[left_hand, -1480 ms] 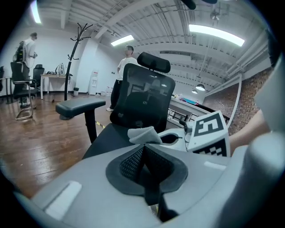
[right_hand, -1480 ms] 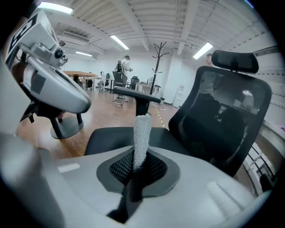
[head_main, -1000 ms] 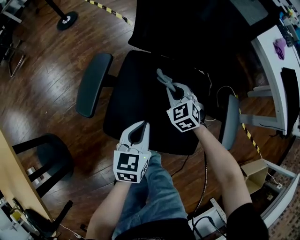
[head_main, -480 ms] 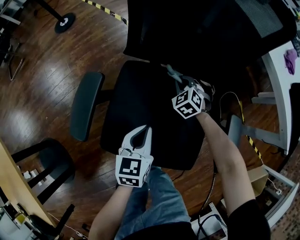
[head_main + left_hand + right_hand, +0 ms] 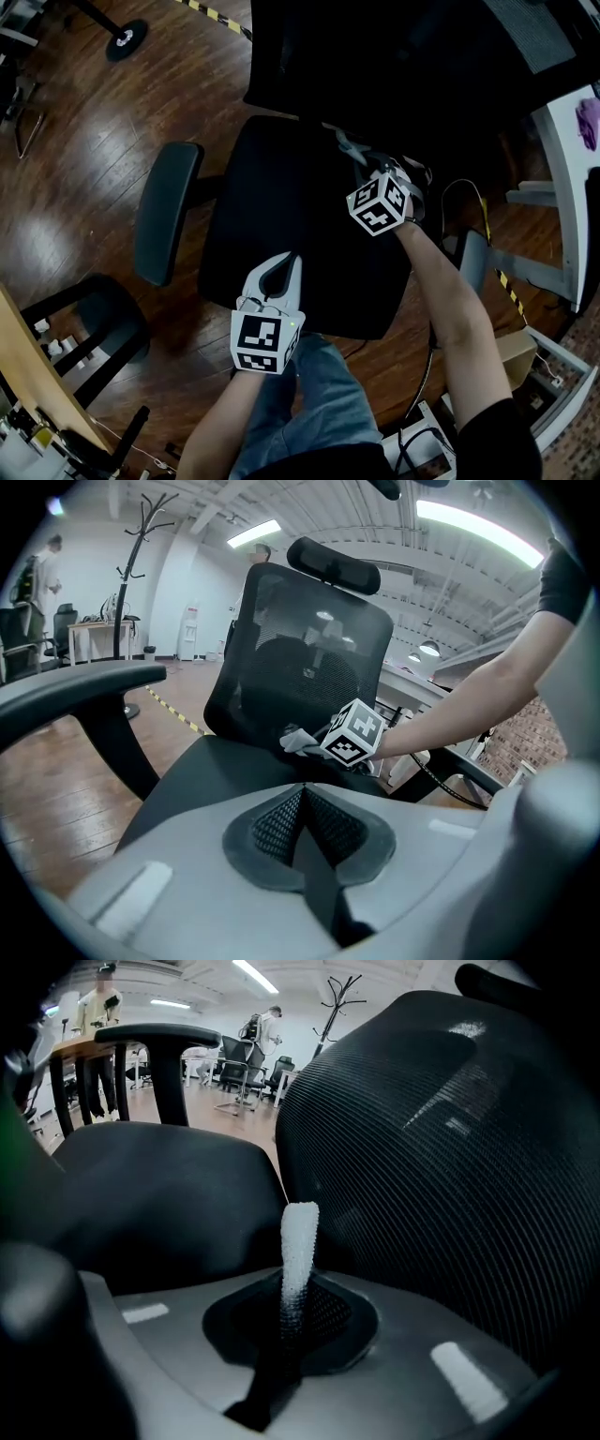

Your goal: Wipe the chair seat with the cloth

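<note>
Right gripper (image 5: 354, 159) fingers clamp the cloth (image 5: 299, 1241): white, nubby, pinched narrow, at the seat's (image 5: 281, 202) far right. Left gripper (image 5: 284, 262) fingers closed, empty.

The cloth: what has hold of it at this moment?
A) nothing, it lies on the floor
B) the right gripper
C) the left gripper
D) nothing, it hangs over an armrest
B: the right gripper has its jaws shut on the white cloth, which sticks out toward the backrest; the left gripper is shut on nothing.
</note>
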{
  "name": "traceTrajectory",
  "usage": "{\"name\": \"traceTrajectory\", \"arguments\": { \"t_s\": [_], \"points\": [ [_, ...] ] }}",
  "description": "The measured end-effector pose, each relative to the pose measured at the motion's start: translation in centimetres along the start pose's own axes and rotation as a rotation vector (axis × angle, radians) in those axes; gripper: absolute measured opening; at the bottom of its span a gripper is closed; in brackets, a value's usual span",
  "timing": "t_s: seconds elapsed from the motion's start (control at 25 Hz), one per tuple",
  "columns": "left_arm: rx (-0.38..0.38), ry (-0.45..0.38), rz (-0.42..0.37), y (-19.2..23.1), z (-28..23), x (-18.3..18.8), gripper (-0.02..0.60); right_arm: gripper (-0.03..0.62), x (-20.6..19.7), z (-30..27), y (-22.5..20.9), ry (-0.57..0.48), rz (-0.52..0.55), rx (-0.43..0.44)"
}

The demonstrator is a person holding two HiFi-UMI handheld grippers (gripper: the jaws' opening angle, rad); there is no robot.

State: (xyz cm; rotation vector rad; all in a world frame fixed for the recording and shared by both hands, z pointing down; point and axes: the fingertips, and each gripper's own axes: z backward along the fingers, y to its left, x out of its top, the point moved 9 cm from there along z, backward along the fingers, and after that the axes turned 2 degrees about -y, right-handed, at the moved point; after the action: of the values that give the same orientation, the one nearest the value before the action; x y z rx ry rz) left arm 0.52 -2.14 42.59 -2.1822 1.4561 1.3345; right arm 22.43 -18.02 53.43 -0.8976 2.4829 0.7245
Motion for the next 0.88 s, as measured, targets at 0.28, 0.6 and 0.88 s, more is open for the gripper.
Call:
{"name": "traceTrajectory", "arguments": {
  "t_s": [0.28, 0.6, 0.88],
  "points": [
    [-0.019, -0.005, -0.001, -0.6, 1.1, -0.5, 0.005, 0.011, -0.3, 2.1, 2.3, -0.018, -0.027, 0.014],
    [-0.049, -0.007, -0.02, -0.9, 4.3, -2.3, 0.005, 0.01, -0.6, 5.3, 7.1, -0.025, -0.035, 0.019],
    [-0.067, -0.006, -0.043, -0.9, 7.6, -4.3, 0.005, 0.011, -0.7, 8.6, 12.2, -0.05, -0.059, 0.02]
  ]
}}
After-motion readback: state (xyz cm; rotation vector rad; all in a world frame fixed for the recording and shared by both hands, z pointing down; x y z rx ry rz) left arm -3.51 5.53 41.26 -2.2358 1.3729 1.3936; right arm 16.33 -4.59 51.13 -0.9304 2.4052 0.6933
